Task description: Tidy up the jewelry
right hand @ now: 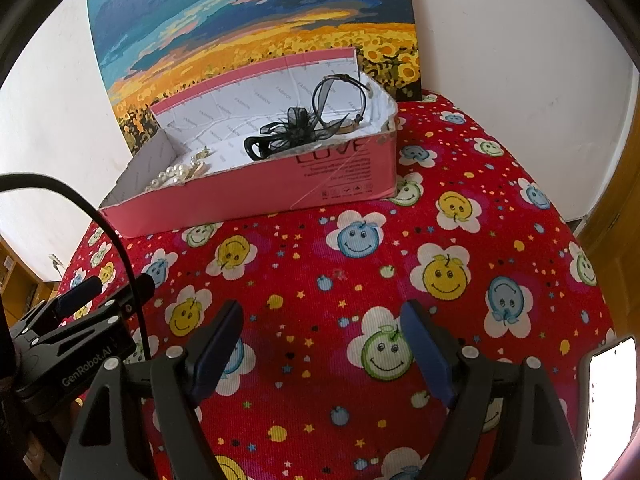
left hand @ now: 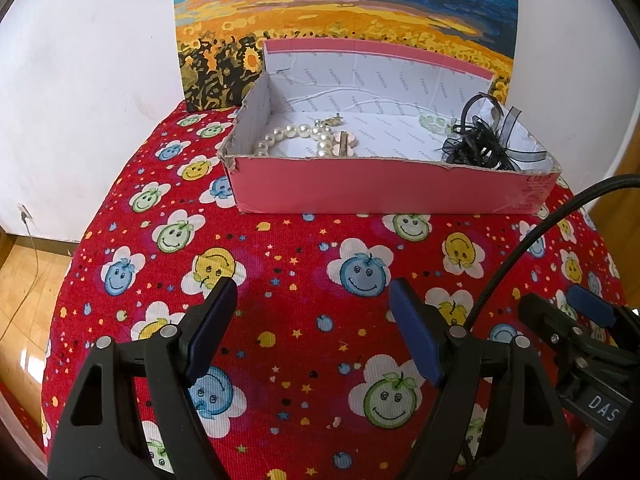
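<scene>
A pink cardboard box (left hand: 384,188) lined with white paper sits at the far side of the red smiley-flower cloth. Inside lie a white pearl necklace (left hand: 296,136), a pale green bead bracelet (left hand: 436,123) and a black ribbon hair piece (left hand: 484,140). The box (right hand: 280,196) also shows in the right wrist view, with the pearls (right hand: 176,174), the black ribbon piece (right hand: 292,130) and a watch (right hand: 348,124). My left gripper (left hand: 314,300) is open and empty, above the cloth in front of the box. My right gripper (right hand: 322,320) is open and empty, beside it.
A sunflower-field painting (left hand: 344,20) leans on the white wall behind the box. The red cloth (left hand: 304,280) drops off at the left, with wooden floor (left hand: 24,292) below. A black cable (left hand: 532,240) arcs over the right side. A phone (right hand: 612,392) lies at the near right edge.
</scene>
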The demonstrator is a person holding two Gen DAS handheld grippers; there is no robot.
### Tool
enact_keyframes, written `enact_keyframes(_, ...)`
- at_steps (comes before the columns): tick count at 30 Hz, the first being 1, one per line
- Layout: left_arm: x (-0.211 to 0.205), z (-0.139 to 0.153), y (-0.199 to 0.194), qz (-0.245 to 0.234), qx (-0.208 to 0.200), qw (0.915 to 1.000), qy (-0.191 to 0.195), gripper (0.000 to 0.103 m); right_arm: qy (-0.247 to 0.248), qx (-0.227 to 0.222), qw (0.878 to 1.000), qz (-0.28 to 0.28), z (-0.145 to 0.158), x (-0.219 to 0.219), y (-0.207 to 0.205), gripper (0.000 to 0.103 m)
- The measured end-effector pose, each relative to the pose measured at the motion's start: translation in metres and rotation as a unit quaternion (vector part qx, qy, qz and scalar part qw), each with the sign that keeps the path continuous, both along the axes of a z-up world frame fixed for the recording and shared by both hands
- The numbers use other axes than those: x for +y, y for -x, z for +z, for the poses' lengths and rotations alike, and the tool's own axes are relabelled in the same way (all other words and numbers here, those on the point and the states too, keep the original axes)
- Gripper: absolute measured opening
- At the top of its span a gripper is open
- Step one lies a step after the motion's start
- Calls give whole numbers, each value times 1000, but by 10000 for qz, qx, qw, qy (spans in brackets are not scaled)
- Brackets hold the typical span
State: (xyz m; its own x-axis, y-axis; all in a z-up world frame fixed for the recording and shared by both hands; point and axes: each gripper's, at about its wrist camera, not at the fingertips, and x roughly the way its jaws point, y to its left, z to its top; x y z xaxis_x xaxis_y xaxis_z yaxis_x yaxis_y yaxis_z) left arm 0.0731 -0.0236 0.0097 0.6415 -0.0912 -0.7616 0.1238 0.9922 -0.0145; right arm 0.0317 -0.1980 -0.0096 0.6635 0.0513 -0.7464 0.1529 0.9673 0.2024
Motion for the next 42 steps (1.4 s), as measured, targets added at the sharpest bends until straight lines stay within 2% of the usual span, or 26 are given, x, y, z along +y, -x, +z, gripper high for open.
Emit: enact_keyframes(42,-2,0,2,-43,-52,10000,-53,77,13,7,10000,5,0,1,-1,83)
